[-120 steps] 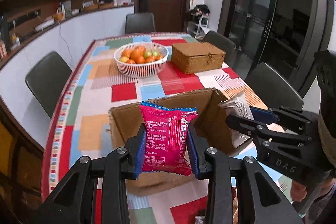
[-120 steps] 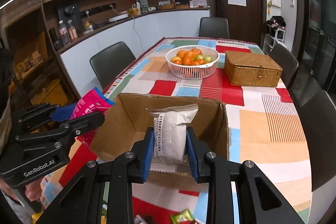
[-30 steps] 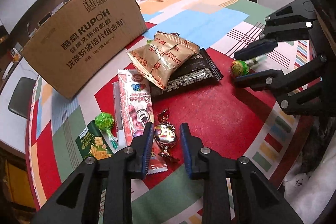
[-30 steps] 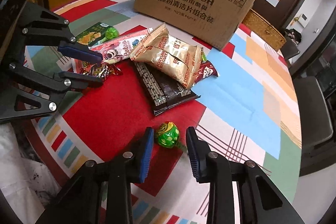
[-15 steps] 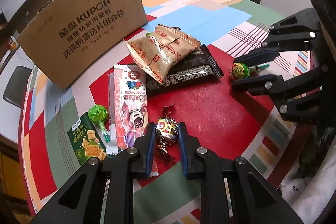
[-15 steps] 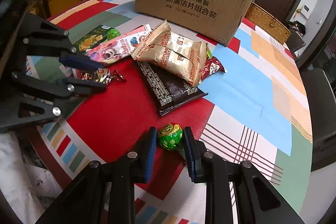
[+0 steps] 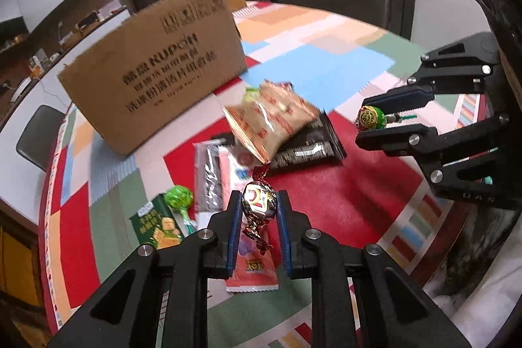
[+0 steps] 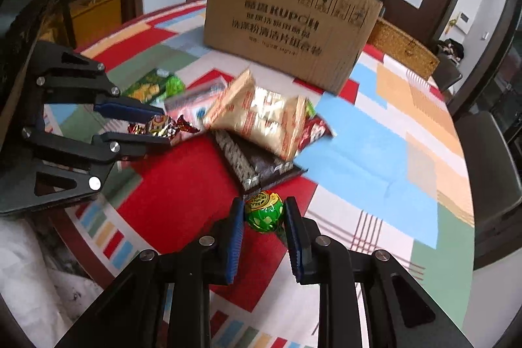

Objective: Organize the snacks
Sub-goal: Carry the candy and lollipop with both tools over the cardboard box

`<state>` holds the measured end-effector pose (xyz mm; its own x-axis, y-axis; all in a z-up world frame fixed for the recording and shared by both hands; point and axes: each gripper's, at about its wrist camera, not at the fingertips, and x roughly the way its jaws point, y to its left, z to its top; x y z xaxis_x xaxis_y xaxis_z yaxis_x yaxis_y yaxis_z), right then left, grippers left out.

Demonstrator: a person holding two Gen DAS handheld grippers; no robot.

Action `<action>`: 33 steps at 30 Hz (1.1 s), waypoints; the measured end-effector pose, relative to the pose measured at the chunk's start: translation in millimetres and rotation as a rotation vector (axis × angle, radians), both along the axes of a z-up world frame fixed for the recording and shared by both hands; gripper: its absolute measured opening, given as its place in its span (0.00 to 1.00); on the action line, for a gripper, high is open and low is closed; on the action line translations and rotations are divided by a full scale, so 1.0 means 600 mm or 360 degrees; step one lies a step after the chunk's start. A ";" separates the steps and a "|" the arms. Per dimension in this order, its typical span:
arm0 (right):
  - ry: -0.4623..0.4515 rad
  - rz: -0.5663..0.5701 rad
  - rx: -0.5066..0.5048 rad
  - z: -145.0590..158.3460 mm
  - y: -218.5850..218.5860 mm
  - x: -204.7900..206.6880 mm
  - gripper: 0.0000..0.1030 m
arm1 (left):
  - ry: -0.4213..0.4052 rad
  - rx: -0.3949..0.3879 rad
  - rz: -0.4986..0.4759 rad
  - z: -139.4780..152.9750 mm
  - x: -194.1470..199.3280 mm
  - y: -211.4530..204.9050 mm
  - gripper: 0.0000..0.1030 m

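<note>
My left gripper [image 7: 259, 211] is shut on a foil-wrapped candy [image 7: 258, 200] and holds it above the table; the pair also shows in the right wrist view, gripper [image 8: 163, 128] and candy [image 8: 161, 125]. My right gripper [image 8: 264, 217] is shut on a green lollipop [image 8: 263, 211], lifted off the cloth; it shows in the left wrist view [image 7: 370, 118] too. The cardboard box [image 7: 156, 67] stands behind the snack pile, its printed side facing me. A tan biscuit bag [image 7: 272, 123] lies on a dark packet [image 7: 306, 149].
A red-white long packet [image 7: 241, 250], a second green lollipop [image 7: 177, 198] and a green cracker pack [image 7: 156, 225] lie on the patchwork tablecloth [image 7: 342, 201]. A wicker box [image 8: 404, 49] sits behind the carton. Chairs ring the round table; its edge is close below me.
Both grippers have risen from the table with their sweets, the candy in the left and the lollipop in the right, and tilted up towards the box.
</note>
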<state>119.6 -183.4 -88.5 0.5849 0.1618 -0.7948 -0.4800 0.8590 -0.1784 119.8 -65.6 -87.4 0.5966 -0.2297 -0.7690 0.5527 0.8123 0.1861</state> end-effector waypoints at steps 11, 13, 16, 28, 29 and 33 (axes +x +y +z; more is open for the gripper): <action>-0.0186 -0.0067 0.0172 0.073 0.008 0.015 0.25 | -0.0183 -0.0163 0.0145 0.082 0.013 0.029 0.21; -0.0223 -0.0081 0.0205 0.087 0.010 0.020 0.25 | -0.0219 -0.0167 0.0159 0.095 0.016 0.033 0.21; -0.0294 -0.0101 0.0237 0.109 0.011 0.031 0.25 | -0.0301 -0.0164 0.0192 0.120 0.024 0.042 0.21; -0.0464 -0.0055 0.0363 0.208 0.030 0.117 0.25 | -0.0562 -0.0233 0.0297 0.238 0.093 0.082 0.21; -0.0469 -0.0043 0.0367 0.216 0.033 0.127 0.25 | -0.0567 -0.0248 0.0303 0.248 0.103 0.086 0.21; -0.0488 -0.0027 0.0393 0.247 0.044 0.173 0.25 | -0.0552 -0.0291 0.0322 0.270 0.143 0.097 0.21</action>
<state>223.1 -157.2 59.6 0.7934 0.3146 -0.5211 -0.4218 0.9014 -0.0981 205.5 -7.5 74.5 0.8591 -0.1953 -0.4731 0.3092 0.9346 0.1756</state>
